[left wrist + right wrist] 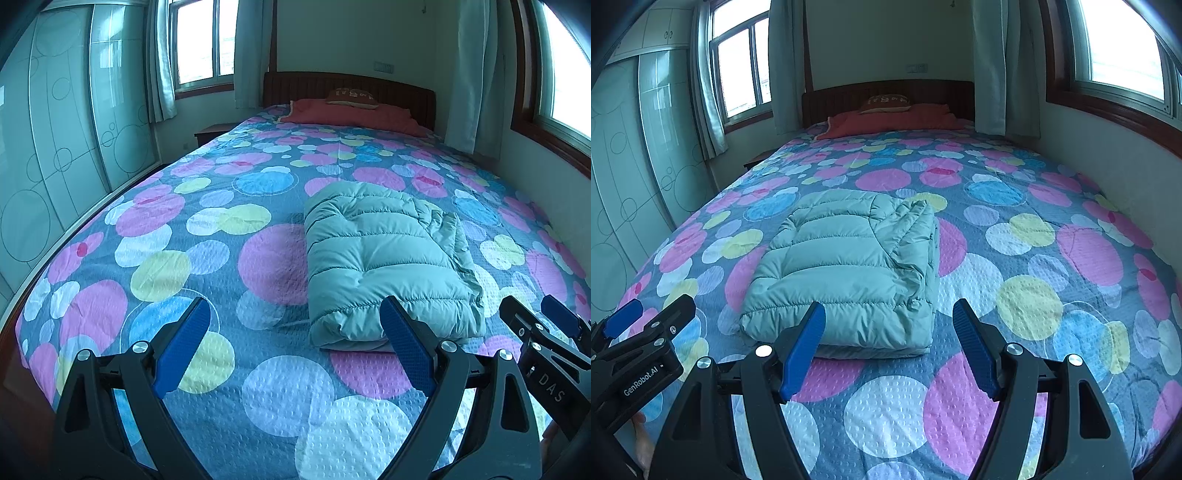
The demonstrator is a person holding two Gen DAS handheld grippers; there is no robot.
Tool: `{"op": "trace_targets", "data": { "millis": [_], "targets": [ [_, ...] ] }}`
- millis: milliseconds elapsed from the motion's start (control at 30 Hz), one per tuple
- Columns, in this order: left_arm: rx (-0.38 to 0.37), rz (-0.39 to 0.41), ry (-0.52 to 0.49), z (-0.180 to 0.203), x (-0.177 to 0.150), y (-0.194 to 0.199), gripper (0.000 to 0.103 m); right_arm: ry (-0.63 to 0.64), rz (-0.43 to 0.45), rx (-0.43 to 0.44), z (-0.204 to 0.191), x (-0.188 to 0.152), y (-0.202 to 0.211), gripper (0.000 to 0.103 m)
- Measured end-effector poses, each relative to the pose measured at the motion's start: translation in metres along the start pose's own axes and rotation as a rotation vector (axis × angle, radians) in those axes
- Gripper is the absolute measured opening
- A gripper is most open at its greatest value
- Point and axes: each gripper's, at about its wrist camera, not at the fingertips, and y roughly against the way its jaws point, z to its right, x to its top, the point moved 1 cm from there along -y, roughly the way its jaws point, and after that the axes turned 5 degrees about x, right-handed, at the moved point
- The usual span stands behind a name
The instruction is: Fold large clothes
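A pale green puffer jacket (384,258) lies folded into a thick rectangle on the bed (207,229), its layered edges on the right side. In the right wrist view the jacket (849,266) sits just beyond the fingers. My left gripper (295,314) is open over the bedspread, left of the jacket's near edge, nothing between its blue pads (184,343). My right gripper (890,314) is open too, held just short of the jacket's near right corner, holding nothing. Each gripper shows at the edge of the other's view: the right gripper (532,314) and the left gripper (661,306).
The bedspread (1034,258) has coloured circles. A red blanket (351,114) and a brown pillow (351,96) lie by the wooden headboard (347,83). A glass-fronted wardrobe (74,147) stands along the left, a wall and window (1119,48) on the right, a nightstand (212,132) at the far left.
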Motion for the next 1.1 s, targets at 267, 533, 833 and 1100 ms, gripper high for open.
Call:
{"op": "trace_targets", "data": {
  "millis": [267, 533, 833, 1100],
  "targets": [
    [0.016, 0.010, -0.001, -0.002, 0.002, 0.001, 0.093, 0.001, 0.001, 0.001, 0.000, -0.001, -0.001, 0.071],
    [0.021, 0.019, -0.027, 0.002, 0.004, 0.002, 0.093, 0.001, 0.000, 0.001, -0.001, -0.001, -0.001, 0.071],
    [0.040, 0.062, -0.053, 0.009, 0.004, 0.007, 0.100, 0.000, -0.002, 0.001, -0.002, -0.001, -0.002, 0.071],
    [0.025, 0.034, -0.039, 0.010, 0.001, -0.002, 0.100, -0.006, -0.008, 0.009, 0.000, -0.008, -0.009, 0.071]
  ]
}}
